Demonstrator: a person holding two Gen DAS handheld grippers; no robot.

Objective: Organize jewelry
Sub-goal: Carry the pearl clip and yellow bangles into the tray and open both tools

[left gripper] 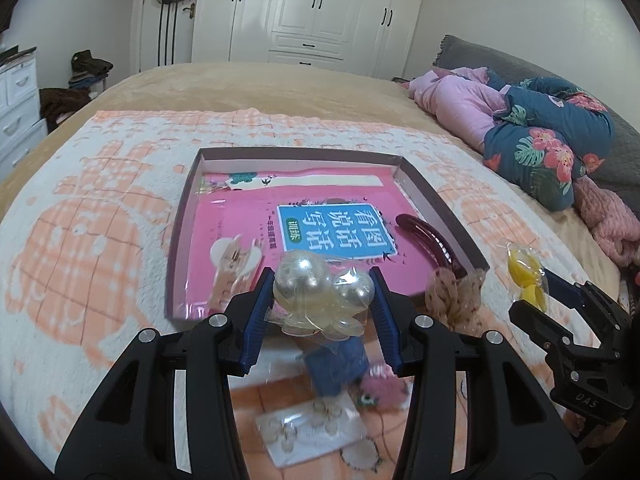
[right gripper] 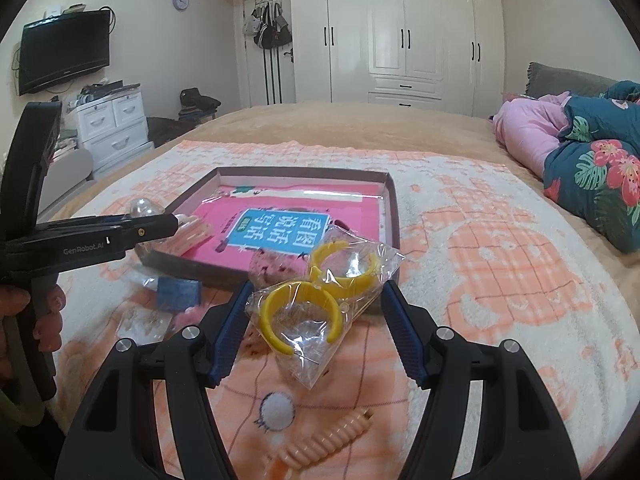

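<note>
The left claw [left gripper: 324,292] grips a clear packet of big pearl-like balls [left gripper: 320,288]; both blue pads press its sides, and the packet hangs in the air above the near edge of the box [left gripper: 436,196]. Below it on the blanket [left gripper: 100,208] lie a small dark blue square [left gripper: 336,364], a pink fuzzy piece [left gripper: 384,388] just beside it, and a clear packet of small earrings [left gripper: 312,428] nearer the camera.

The right claw [right gripper: 316,312] holds a clear bag with two yellow open rings [right gripper: 320,296]. The bag spans the gap between the blue pads, and it is lifted off the blanket; the left pad touches its edge, while contact at the right pad is hard to judge. In the left wrist view the same bag [left gripper: 524,276] shows at the tip of that claw [left gripper: 532,300], to the right of the box and apart from it.

The shallow, dark-rimmed box lies on the blanket ahead of both claws. Inside it is a pink book [left gripper: 240,220] with a blue label, a pale peach hair clip [left gripper: 236,268] at its near left, and a dark red curved hair clip [left gripper: 428,240] along its right wall. A dotted brown fabric piece [left gripper: 452,292] sits against the box's near right corner. A peach ribbed clip [right gripper: 324,436] lies on the blanket close under the right claw. A hand [right gripper: 40,312] grips the left tool's handle.
</note>
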